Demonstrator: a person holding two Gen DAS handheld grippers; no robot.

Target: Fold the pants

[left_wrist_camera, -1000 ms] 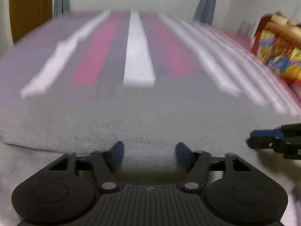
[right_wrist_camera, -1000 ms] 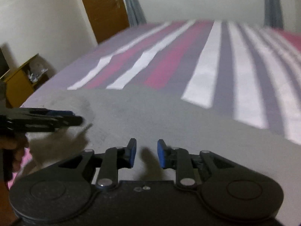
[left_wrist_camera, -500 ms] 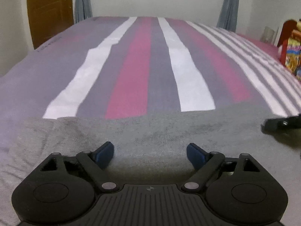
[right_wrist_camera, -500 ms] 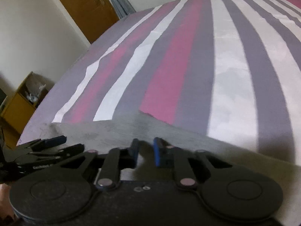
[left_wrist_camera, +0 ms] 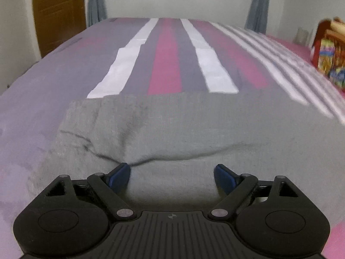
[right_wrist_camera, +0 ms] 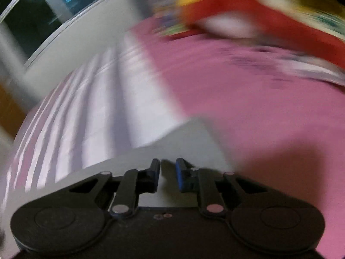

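Across the near end of the striped bed point(left_wrist_camera: 163, 64) lie the grey pants point(left_wrist_camera: 183, 125), spread flat with a soft ridge of cloth bunched just ahead of the left tongs point(left_wrist_camera: 172, 173). Those tongs stand wide open, blue pads apart over the fabric and gripping nothing. Seen from the right wrist, through heavy blur, a pale corner of the pants point(right_wrist_camera: 194, 133) reaches onto the pink part of the sheet, and the right tongs point(right_wrist_camera: 167, 172) sit over it; their jaws have just been opening and show a narrow gap with nothing pinched in it. Beyond is a red and yellow bundle point(right_wrist_camera: 248, 10). A fold looks just laid, both tongs let go. The next move likely calls for fresh grips on an edge or end, to double the pants over.
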